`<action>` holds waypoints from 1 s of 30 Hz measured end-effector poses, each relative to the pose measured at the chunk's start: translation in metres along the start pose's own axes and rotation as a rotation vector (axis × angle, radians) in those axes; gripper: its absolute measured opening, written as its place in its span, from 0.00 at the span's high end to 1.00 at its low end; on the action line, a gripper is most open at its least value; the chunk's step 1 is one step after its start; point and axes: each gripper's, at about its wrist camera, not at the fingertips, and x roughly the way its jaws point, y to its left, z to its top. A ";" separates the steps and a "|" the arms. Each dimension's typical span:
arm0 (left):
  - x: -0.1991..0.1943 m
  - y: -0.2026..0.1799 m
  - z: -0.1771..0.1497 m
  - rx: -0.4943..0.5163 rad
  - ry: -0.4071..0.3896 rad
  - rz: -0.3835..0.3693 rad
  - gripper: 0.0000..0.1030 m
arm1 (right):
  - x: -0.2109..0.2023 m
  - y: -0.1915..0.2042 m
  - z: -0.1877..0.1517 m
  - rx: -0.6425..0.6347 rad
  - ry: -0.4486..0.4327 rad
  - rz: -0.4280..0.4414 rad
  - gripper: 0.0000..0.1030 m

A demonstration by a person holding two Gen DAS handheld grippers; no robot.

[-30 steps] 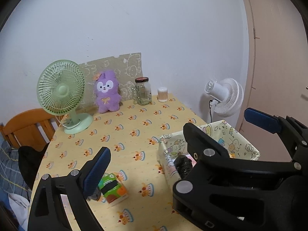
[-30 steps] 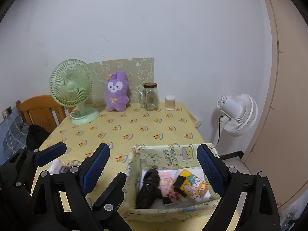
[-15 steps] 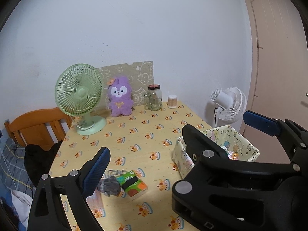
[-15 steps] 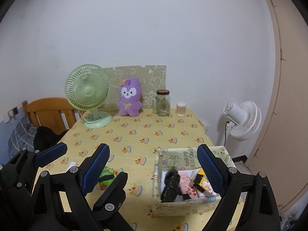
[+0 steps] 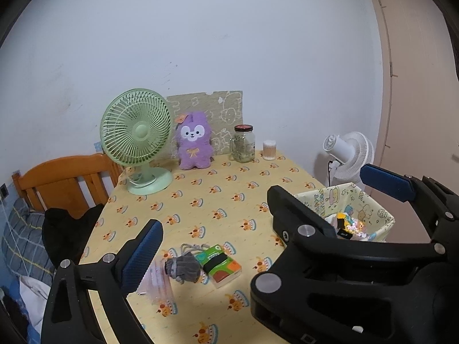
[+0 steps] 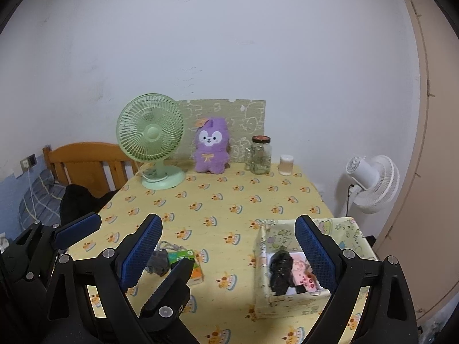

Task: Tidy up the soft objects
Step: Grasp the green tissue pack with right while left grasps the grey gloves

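A patterned fabric box (image 6: 289,304) stands at the table's front right, holding a black bundle (image 6: 280,272) and pink items; it also shows in the left wrist view (image 5: 381,215). On the table's front left lie a grey sock bundle (image 5: 182,266), a green and orange tissue pack (image 5: 221,265) and a pink clear packet (image 5: 160,283). A purple plush (image 6: 210,146) sits at the back. My left gripper (image 5: 264,213) is open and empty above the table. My right gripper (image 6: 228,246) is open and empty, raised between the loose items and the box.
A green desk fan (image 6: 152,143), a glass jar (image 6: 259,154) and a small cotton-swab tub (image 6: 286,164) stand along the back wall. A wooden chair (image 6: 86,163) with dark clothing is at the left. A white floor fan (image 6: 373,183) stands right of the table.
Both grippers have pulled back and up from the table. The box and loose items now look smaller and farther. Both stayed open.
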 end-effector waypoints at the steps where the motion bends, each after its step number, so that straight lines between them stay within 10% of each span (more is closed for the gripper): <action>1: 0.000 0.002 -0.001 0.000 0.000 0.003 0.04 | 0.001 0.002 -0.001 -0.004 -0.002 0.004 0.06; 30: 0.047 0.049 -0.070 -0.046 0.132 0.094 0.03 | 0.068 0.047 -0.063 -0.002 0.097 0.112 0.01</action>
